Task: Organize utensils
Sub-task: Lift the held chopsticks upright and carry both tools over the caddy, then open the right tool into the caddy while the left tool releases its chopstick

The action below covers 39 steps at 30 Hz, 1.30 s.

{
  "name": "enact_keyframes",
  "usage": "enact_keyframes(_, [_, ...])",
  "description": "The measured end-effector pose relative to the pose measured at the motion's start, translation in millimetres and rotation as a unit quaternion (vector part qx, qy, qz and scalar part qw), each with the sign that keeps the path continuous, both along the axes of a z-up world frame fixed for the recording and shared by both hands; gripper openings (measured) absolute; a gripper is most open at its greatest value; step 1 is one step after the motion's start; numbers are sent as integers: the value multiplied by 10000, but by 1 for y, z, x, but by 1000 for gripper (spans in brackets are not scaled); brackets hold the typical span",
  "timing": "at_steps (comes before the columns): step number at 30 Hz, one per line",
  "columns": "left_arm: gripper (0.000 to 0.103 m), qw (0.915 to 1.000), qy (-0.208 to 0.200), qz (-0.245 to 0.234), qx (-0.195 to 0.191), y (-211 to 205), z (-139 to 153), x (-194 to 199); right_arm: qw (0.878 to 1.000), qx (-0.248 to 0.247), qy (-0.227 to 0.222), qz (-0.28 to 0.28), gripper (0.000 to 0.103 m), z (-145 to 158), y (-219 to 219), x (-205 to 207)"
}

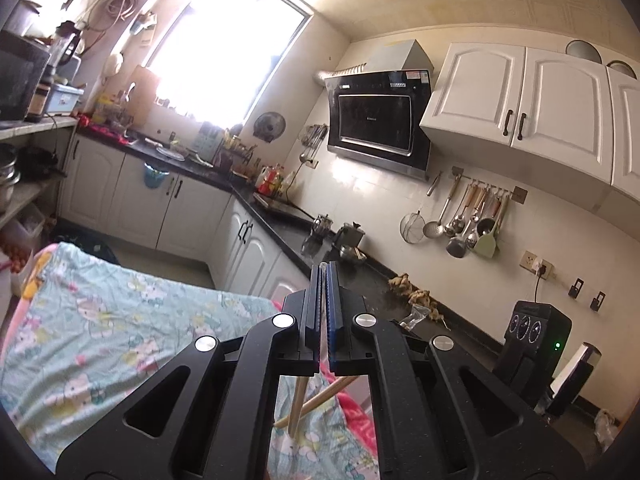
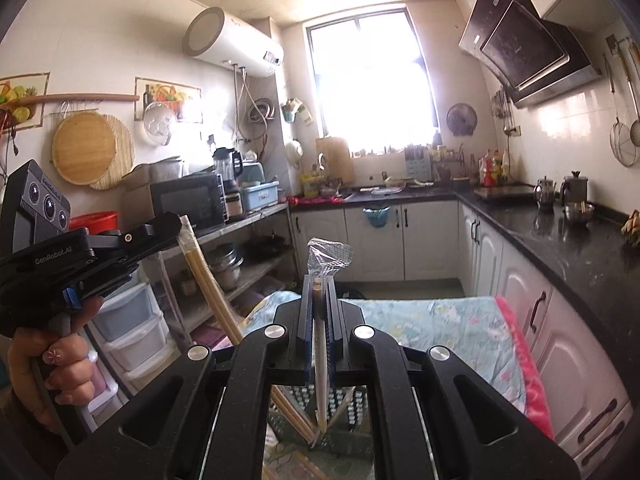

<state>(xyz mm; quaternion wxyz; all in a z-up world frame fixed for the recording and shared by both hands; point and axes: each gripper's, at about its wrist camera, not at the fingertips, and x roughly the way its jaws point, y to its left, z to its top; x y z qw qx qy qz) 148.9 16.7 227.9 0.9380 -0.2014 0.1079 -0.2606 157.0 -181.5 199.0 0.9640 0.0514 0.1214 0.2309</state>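
My left gripper is shut on a pair of wooden chopsticks; their ends hang below its jaws over the floral cloth. In the right wrist view the same left gripper sits at the left, held by a hand, with the wrapped chopsticks slanting down from it. My right gripper is shut on one chopstick in a clear plastic sleeve, upright, with crinkled wrap above the fingertips. Its lower end reaches a dark perforated utensil basket below the gripper.
A table with a floral cloth lies ahead. A black counter with kettles and a bowl runs along the right. Hanging ladles line the wall. Shelves with a microwave stand left.
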Motion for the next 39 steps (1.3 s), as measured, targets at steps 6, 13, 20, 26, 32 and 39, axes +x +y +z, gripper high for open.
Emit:
enact_keyframes(6, [0,9997,-76,211,5,9,10,11,9999,49,-60,-134,5,6,-8,9])
enact_keyframes(13, [0,9982,-65,578,143,18,7,27,9996,55,-31,-263,5,1,-9,22])
enact_keyframes(20, [0,9965,89,784,266,18,-10,45,9994,10,73,-344,5,-12,-8,42])
enact_keyframes(26, [0,9945,164,940,433,12,-28,55,9991,23,191,-375,5,-26,-9,56])
enact_keyframes(32, [0,9923,236,1036,640,4,-43,63,9987,40,337,-384,5,-44,-7,70])
enact_keyframes(39, [0,9907,283,1093,753,-4,-64,68,9979,111,535,-344,5,-69,-5,81])
